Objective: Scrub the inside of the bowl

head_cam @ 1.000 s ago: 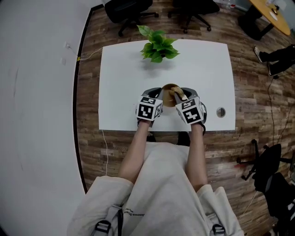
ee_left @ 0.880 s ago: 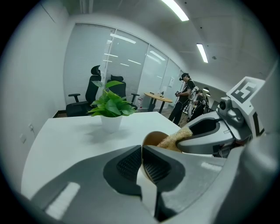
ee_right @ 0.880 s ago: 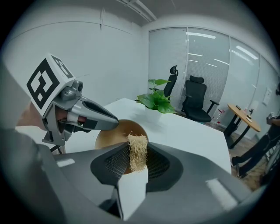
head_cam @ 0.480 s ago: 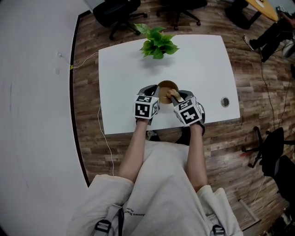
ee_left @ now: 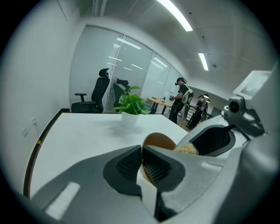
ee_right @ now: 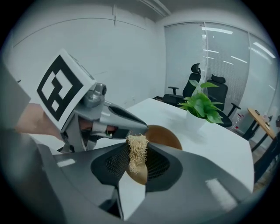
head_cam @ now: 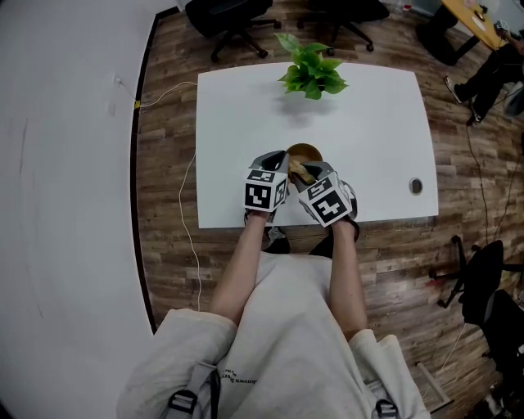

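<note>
Near the front edge of the white table (head_cam: 368, 123), centre of the head view: a small brown bowl (head_cam: 306, 152) with both grippers crowded on it. The marker cubes sit side by side just below it. Bare forearms run up to them from the lower centre of the frame.

Left gripper (ee_left: 141, 162): jaws closed down on the bowl's near rim, with the thin wall clamped between the ribbed pads. In the left gripper view the bowl's brown inside shows just above and right of the jaw tips.

Right gripper (ee_right: 136, 165): jaws pinching a tan fibrous scrubber (ee_right: 137, 151), with the wad standing up above the tips. The scrubber hangs at the bowl's near rim, and the brown interior lies directly behind it. I cannot tell whether the fibres actually press on the inner surface. The left gripper's nose reaches in from the upper left of the right gripper view and ends just beside the top of the scrubber.

Other items:
- A potted green plant (head_cam: 311, 75) in a white pot stands at the far edge of the table, upper centre of the head view, well apart from the bowl.
- A round cable grommet (head_cam: 416, 186) sits toward the table's right end.
- Black office chairs (head_cam: 237, 20) stand beyond the far edge, along the top of the frame.
- The wood-plank floor (head_cam: 164, 245) surrounds the table, and a thin white cable (head_cam: 190, 245) trails down its left side.
- Two standing people (ee_left: 181, 98) show in the right middle distance of the left gripper view.
</note>
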Tool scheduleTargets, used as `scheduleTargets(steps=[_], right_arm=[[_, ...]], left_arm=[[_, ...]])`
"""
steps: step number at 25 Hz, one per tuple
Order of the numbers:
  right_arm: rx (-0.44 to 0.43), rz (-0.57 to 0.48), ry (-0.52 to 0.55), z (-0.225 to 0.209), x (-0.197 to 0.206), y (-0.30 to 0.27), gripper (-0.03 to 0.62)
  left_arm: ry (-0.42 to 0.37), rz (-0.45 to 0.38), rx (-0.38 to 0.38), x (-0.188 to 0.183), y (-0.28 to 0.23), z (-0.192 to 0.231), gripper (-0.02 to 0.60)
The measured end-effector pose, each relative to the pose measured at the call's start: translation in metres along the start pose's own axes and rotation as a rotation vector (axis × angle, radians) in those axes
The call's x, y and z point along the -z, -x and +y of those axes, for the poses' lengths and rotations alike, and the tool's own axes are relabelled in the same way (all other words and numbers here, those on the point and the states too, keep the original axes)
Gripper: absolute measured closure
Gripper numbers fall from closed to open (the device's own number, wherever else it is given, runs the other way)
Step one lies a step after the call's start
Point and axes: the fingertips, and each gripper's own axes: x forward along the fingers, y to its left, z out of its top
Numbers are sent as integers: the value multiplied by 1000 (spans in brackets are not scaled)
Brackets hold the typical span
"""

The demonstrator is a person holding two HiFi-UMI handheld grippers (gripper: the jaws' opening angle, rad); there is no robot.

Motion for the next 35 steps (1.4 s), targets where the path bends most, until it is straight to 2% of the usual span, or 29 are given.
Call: scheduleTargets(steps=[10,17,22,26,30,33,35], right_arm=[[61,-78,-12,2,-31,-19,479],[166,-109,-26,-20,-44,-3,477],[234,-92,-45,-32,-31,7,477],[199,-60,-58,-28,-19,7,477],[157,-38,-14,-13,-24,2,477],[64,-145,-114,-10,-31,10,476],[28,-253,-218,-22,-40,29,476]], left_arm=[[-18,8,7,17,20,22,569],[-23,-25,22,-1,30,30,569],[-48,-65,28,-15,29,32,569],[-29,-85,22,-18,30,38,569],[-1,-111,16,-24,30,43,569],[-21,-114,4,-25,29,47,569],[-116,-92,-25,-22,29,52,569]])
